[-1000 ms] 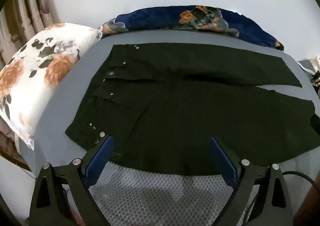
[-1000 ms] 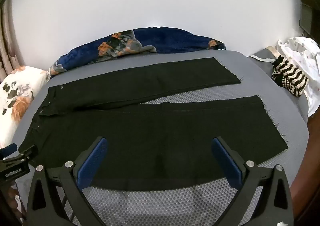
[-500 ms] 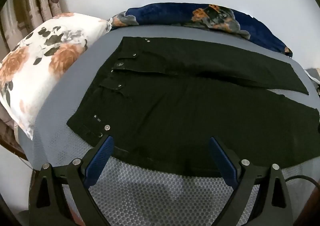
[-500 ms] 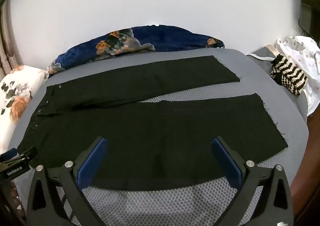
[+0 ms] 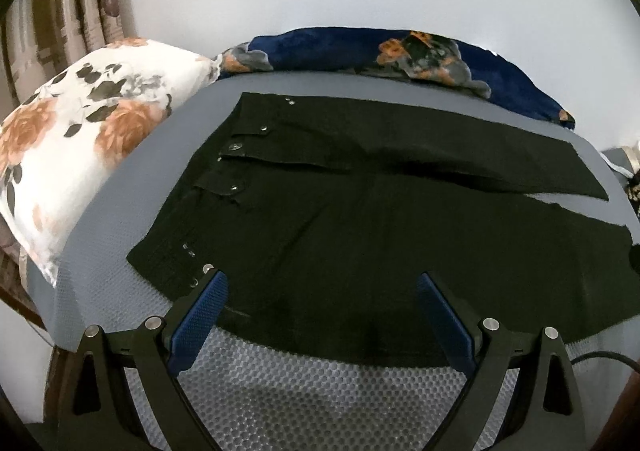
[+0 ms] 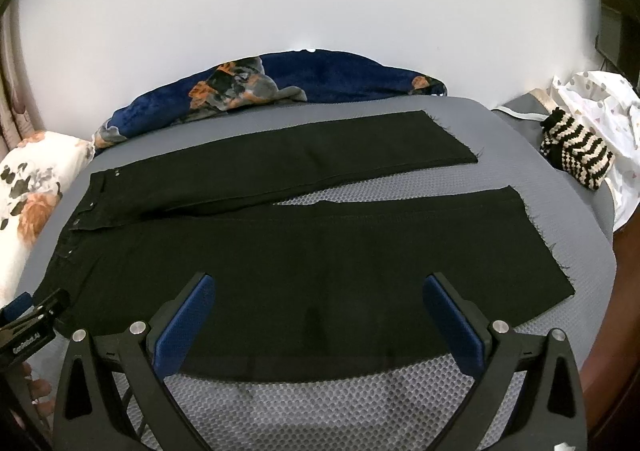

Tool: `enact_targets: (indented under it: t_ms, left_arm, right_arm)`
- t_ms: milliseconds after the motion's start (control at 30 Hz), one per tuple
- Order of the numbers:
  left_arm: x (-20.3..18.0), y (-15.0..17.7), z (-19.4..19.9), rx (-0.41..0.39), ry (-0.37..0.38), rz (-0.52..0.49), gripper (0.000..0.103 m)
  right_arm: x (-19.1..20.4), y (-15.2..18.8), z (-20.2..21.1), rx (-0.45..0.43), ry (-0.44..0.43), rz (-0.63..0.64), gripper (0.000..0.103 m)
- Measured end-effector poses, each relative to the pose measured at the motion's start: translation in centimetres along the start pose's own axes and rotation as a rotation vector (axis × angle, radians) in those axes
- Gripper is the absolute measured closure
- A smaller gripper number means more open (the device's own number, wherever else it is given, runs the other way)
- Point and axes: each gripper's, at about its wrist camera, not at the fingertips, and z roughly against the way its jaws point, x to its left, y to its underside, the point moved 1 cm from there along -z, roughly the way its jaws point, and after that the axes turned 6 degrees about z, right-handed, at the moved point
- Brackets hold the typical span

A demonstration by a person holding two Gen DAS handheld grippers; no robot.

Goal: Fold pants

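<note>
Black pants (image 5: 360,219) lie flat on a grey mesh-covered bed, waistband with metal buttons at the left, both legs spread to the right (image 6: 304,251). My left gripper (image 5: 320,299) is open and empty, hovering over the near edge of the pants by the waistband corner. My right gripper (image 6: 320,303) is open and empty, over the near edge of the near leg. The left gripper also shows at the left edge of the right wrist view (image 6: 24,311).
A floral white pillow (image 5: 80,139) lies left of the waistband. A blue floral blanket (image 6: 280,87) runs along the wall behind. A striped knit item (image 6: 576,155) and white cloth (image 6: 600,103) lie at the right. The bed's near edge (image 6: 320,403) is below the grippers.
The left gripper has shifted left and a little nearer the waistband corner. The right gripper has hardly moved. Both stay open.
</note>
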Motion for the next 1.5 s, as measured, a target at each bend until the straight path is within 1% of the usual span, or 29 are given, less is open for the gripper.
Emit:
enact_targets:
  t_ms: [67, 200, 267, 367, 567, 867, 1500]
  left_arm:
    - [-0.2, -0.02, -0.02, 0.008, 0.0, -0.004, 0.008]
    - [-0.7, -0.06, 0.05, 0.01, -0.025, -0.036, 0.008]
    - [-0.87, -0.02, 0.1, 0.01, -0.02, -0.044, 0.008]
    - [-0.9, 0.06, 0.09, 0.007, -0.047, -0.049, 0.008]
    - [-0.65, -0.01, -0.18, 0.021, -0.058, -0.038, 0.008]
    - [-0.27, 0.25, -0.45, 0.042, -0.055, -0.02, 0.008]
    - [-0.16, 0.48, -0.73, 0.065, -0.061, -0.028, 0.008]
  right_arm:
    - [-0.01, -0.03, 0.03, 0.0, 0.001, -0.003, 0.0]
    - [-0.01, -0.11, -0.1, 0.005, -0.001, 0.001, 0.0]
    - [-0.04, -0.13, -0.09, 0.005, -0.001, 0.004, 0.0]
    - [0.05, -0.22, 0.0, 0.003, 0.008, 0.018, 0.0]
    - [0.08, -0.2, -0.06, 0.008, 0.001, 0.014, 0.0]
    - [0.15, -0.13, -0.22, 0.014, -0.009, 0.015, 0.0]
    - [0.09, 0.07, -0.45, 0.023, -0.018, 0.007, 0.0]
